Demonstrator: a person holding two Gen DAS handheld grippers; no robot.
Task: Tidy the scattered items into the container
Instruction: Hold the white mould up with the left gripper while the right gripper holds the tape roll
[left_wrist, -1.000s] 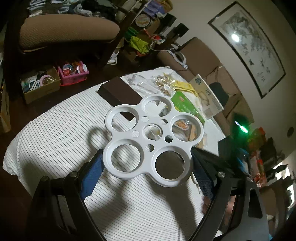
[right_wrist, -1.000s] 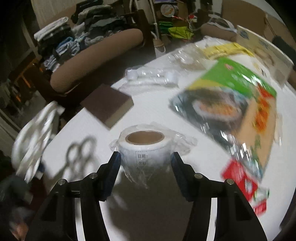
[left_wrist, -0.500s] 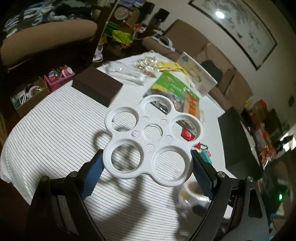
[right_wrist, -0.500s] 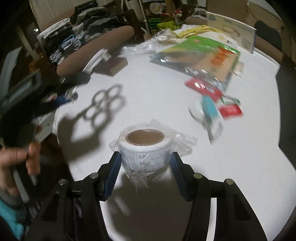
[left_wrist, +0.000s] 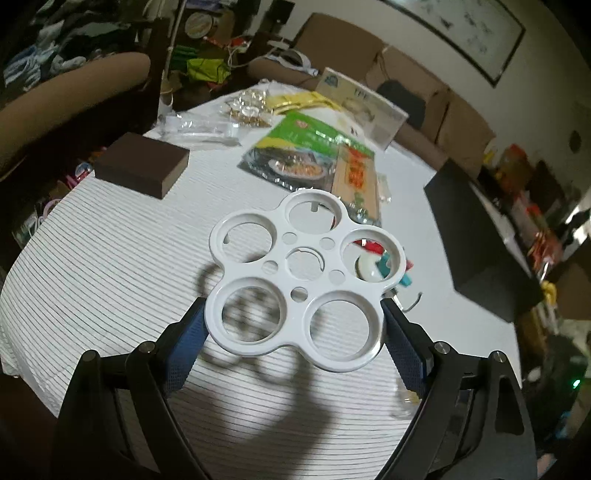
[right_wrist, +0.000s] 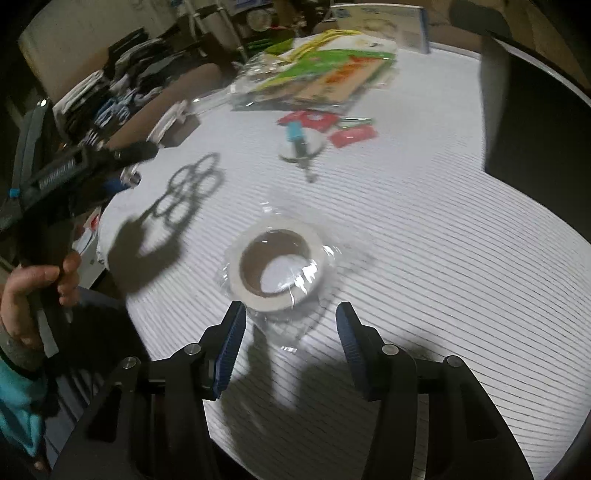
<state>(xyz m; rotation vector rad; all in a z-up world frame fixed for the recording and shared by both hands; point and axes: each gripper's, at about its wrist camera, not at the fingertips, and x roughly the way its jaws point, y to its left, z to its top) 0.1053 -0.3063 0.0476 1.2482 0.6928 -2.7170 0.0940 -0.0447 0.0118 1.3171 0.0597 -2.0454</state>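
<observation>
A round worktop (left_wrist: 110, 266) in striped white cloth fills the foreground. Beyond it stand brown sofas (left_wrist: 424, 96) under a framed picture (left_wrist: 465, 33) on a pale wall. Clothes pile over a padded chair (left_wrist: 66, 96) at far left.

One white five-ring tray (left_wrist: 301, 280), one wrapped tape roll (right_wrist: 279, 264), one brown block (left_wrist: 142, 164), one green food packet (left_wrist: 310, 153), two red sachets (right_wrist: 352, 134).

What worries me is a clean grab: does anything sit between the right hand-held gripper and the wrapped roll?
Nothing visible does. The wrapped roll lies on the striped tablecloth just ahead of the open right hand-held gripper. Only its own loose plastic wrap reaches between the fingers. The teal clip lies beyond the roll.
</observation>
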